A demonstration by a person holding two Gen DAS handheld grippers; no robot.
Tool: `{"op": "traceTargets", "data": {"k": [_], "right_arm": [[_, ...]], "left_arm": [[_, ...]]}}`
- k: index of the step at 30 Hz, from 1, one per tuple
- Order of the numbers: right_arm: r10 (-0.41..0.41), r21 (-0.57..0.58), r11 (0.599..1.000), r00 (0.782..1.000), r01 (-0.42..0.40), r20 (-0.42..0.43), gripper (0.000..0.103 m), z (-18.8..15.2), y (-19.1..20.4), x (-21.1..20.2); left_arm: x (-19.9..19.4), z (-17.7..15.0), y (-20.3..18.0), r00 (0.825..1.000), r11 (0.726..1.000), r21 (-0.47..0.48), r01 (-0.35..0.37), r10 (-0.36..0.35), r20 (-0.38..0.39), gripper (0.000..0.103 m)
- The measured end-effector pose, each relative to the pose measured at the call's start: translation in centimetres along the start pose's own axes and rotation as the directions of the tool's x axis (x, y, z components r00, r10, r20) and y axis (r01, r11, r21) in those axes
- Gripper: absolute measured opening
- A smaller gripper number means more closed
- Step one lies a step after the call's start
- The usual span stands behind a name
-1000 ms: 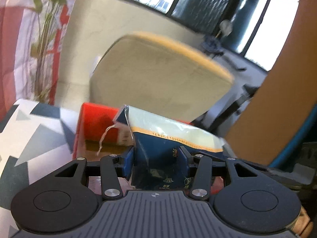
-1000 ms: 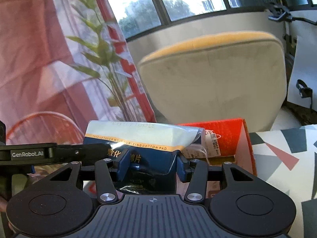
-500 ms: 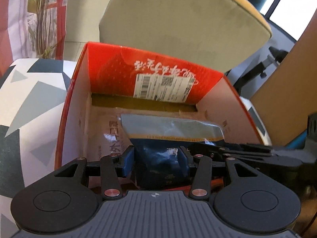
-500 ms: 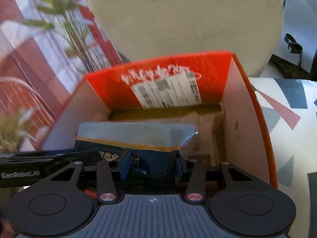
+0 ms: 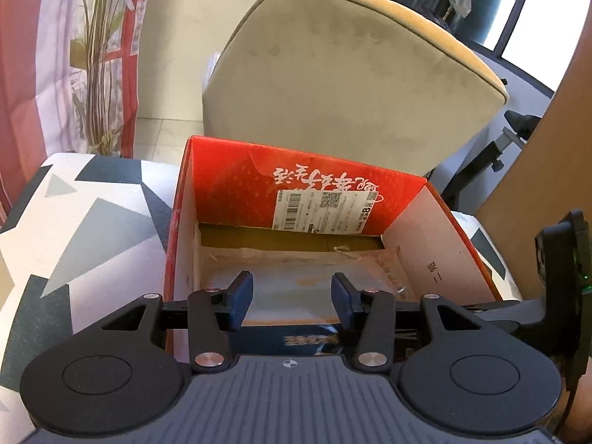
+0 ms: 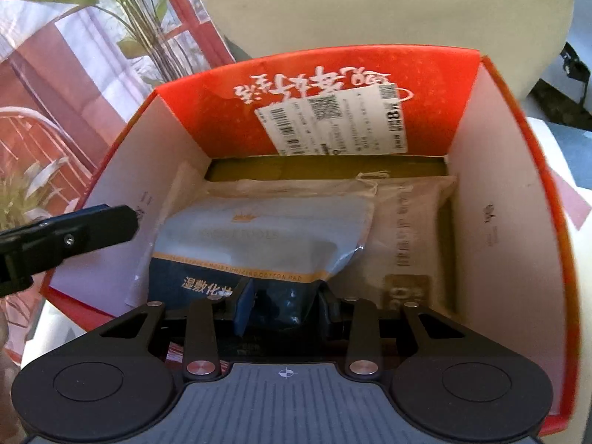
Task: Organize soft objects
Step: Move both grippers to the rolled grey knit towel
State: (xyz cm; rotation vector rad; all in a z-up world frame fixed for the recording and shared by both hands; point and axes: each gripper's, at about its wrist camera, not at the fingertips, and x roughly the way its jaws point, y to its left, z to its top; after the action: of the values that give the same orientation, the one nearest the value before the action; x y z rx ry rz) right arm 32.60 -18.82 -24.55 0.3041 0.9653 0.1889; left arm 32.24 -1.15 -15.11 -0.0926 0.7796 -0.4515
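One cotton pad pack (image 6: 259,244) lies in the red box (image 6: 492,199), nipped by the closing right gripper (image 6: 283,307); left gripper (image 5: 292,301) open, empty.

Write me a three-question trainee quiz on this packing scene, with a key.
1. True or false: the blue-and-white plastic pack of cotton pads lies outside the red cardboard box.
2. What else lies in the box? A) a beige paper packet B) a glass bottle C) a metal tin
3. Which gripper has the pack between its fingers?

Key
1. False: it lies inside the box.
2. A
3. The right gripper, whose jaws are closing on the pack's dark-blue near end. The left gripper is open, apart from the pack.
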Motion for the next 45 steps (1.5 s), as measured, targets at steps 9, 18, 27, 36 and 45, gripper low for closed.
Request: {"op": "traceTargets", "data": {"k": [9, 18, 27, 36, 45], "right_arm": [[0.002, -0.012, 1.0, 1.0, -0.002, 0.002, 0.032, -0.2, 1.8, 0.5], [-0.067, -0.122, 0.988, 0.976, 0.094, 0.208, 0.066, -2.3, 2.2, -4.8], [-0.007, -0.155, 0.985, 0.906, 0.08, 0.424, 0.086, -7.9, 0.9, -12.2], [0.03, -0.133, 0.99, 0.87, 0.041, 0.492, 0.083, -15.6, -0.7, -14.6], [0.001, -0.145, 0.987, 0.885, 0.075, 0.466, 0.081, -22.5, -0.8, -14.4]], "left_arm": [[-1.1, -0.3, -0.7, 1.0, 1.0, 0.02, 0.003, -0.003, 0.025, 0.049], [-4.2, -1.2, -1.4, 0.997, 0.999, 0.036, -0.036, 0.033, 0.072, 0.05], [-9.5, -6.0, -2.6, 0.988, 0.992, 0.105, -0.073, 0.058, 0.145, 0.051], [-11.5, -12.6, -2.0, 0.99, 0.994, 0.085, -0.072, 0.062, 0.123, 0.051], [-11.5, -17.4, -1.4, 0.997, 0.998, 0.038, -0.059, 0.058, 0.049, 0.051]]}}
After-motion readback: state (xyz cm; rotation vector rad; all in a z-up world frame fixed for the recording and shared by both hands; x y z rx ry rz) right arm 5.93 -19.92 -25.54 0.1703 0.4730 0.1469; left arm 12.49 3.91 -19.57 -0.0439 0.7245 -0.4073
